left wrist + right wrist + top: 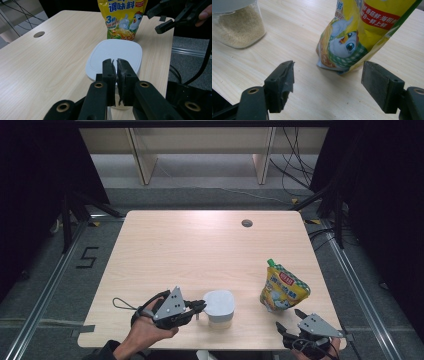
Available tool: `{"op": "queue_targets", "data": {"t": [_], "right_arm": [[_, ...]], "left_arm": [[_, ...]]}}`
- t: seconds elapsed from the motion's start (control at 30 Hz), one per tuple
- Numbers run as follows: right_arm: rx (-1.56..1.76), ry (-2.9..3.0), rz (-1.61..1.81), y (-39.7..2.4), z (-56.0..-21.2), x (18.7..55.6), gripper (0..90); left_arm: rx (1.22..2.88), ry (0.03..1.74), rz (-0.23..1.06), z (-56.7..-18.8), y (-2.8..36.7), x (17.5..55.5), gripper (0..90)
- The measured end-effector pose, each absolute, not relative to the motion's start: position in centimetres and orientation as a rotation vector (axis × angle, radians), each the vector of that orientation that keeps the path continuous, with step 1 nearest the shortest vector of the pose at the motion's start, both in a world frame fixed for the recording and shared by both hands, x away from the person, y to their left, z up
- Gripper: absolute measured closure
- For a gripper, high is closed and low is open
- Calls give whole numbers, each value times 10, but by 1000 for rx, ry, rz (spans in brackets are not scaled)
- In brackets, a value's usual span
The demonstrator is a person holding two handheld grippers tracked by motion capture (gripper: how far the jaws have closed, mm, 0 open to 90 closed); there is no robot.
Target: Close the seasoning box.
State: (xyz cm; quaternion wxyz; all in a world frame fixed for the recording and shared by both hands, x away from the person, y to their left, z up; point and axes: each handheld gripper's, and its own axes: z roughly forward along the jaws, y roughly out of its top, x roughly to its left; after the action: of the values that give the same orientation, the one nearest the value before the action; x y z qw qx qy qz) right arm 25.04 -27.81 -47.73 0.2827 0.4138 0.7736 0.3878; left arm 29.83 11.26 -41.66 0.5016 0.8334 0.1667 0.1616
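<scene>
While lid (115, 56) hides contents, right gripper view shows granules (239, 30) inside.

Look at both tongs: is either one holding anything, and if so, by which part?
Nothing is clearly held. The left tongs are nearly shut at the near edge of the white container lid; a grip cannot be told. The right tongs stand open before the yellow pouch.

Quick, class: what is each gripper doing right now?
Left gripper: fingers shut at the white container lid, gripping nothing visible.
Right gripper: open, empty, facing the yellow pouch.
</scene>
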Motion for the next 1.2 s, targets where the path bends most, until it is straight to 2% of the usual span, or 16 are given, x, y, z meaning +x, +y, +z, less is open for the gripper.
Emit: {"op": "queue_targets", "data": {"t": [0.3, 0.57, 0.87, 1.2], "right_arm": [[1125, 2087, 1027, -277, -477, 249, 273], [1125, 2092, 1026, -276, -477, 248, 273], [1122, 2081, 1029, -275, -478, 248, 273], [1091, 2093, 1015, -275, -478, 250, 269]], "left_arm": [[2002, 436, 357, -419, 120, 300, 771], [1997, 485, 299, -425, 139, 300, 437], [2034, 527, 293, -442, 159, 294, 326], [2060, 559, 271, -456, 161, 287, 283]]}}
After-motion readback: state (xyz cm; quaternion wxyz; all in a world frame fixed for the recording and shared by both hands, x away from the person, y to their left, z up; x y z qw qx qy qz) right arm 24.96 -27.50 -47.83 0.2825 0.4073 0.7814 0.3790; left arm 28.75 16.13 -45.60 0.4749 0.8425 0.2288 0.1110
